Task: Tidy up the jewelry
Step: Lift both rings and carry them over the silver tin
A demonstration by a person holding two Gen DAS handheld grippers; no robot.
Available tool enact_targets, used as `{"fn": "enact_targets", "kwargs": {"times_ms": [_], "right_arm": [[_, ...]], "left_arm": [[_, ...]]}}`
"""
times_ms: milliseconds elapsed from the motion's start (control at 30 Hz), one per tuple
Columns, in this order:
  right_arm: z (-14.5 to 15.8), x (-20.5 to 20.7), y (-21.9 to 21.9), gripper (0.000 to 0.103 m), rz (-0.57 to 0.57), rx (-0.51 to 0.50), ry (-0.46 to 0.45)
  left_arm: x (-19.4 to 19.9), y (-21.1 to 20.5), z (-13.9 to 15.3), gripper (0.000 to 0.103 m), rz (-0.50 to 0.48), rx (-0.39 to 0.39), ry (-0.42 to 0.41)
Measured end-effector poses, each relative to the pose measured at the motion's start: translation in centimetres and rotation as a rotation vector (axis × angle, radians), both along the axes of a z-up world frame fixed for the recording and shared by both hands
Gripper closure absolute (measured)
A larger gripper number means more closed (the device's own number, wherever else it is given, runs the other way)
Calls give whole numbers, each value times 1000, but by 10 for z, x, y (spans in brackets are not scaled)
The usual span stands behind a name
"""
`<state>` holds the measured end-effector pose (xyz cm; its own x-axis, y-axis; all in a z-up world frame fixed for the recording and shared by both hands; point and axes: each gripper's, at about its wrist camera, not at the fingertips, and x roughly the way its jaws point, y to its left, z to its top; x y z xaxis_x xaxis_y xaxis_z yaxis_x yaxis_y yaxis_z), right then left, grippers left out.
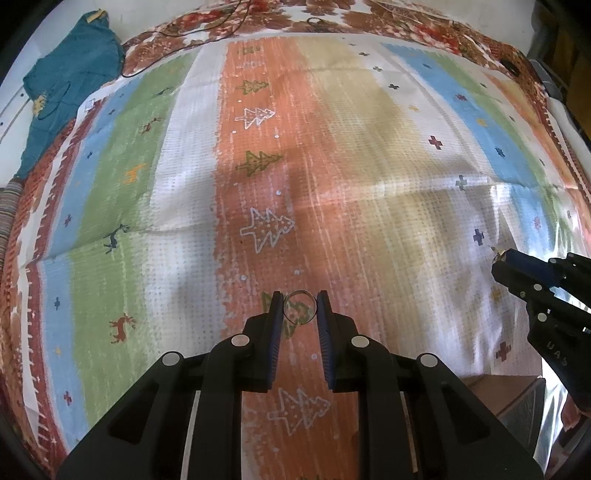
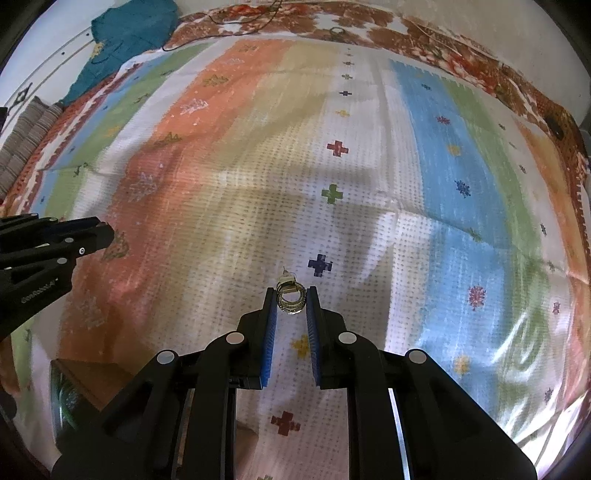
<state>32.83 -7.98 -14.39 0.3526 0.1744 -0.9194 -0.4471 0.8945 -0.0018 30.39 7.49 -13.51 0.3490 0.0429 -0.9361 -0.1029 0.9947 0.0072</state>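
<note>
A thin silver ring (image 1: 300, 307) sits pinched between the tips of the left tongs (image 1: 300, 308), its open face turned toward the camera so the hoop stands across the pads, held clear above the striped cloth (image 1: 184, 192). A little bunch of gold rings (image 2: 291, 298), stacked as loops with a small tag or knot at the top, is pinched the same way in the right tongs (image 2: 291, 301). Both tongs are closed on their pieces and point steeply downward, so each piece lies straight ahead of its own tips, and the right one shows at the right edge of the left wrist view. No tray, box or stand for jewelry is plainly visible; a brown box-like corner (image 2: 92, 380) beside something green and glossy shows low between the two hands and may be the destination, though I cannot tell. If so, the next move likely turns on carrying each piece back toward it. Around lie only the bare cloth, a teal garment (image 1: 70, 77) at the far left corner, and a thin dark cord (image 1: 207, 26) along the far edge; nothing blocks the way.
</note>
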Motion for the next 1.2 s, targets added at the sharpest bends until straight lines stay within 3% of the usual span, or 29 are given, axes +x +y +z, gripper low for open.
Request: {"fn": "enact_targets", "kwargs": {"times_ms": [1200], "right_arm": [[55, -74, -16, 86, 72, 42, -96]], "left_arm": [[-72, -40, 66, 85, -39, -36, -108]]}}
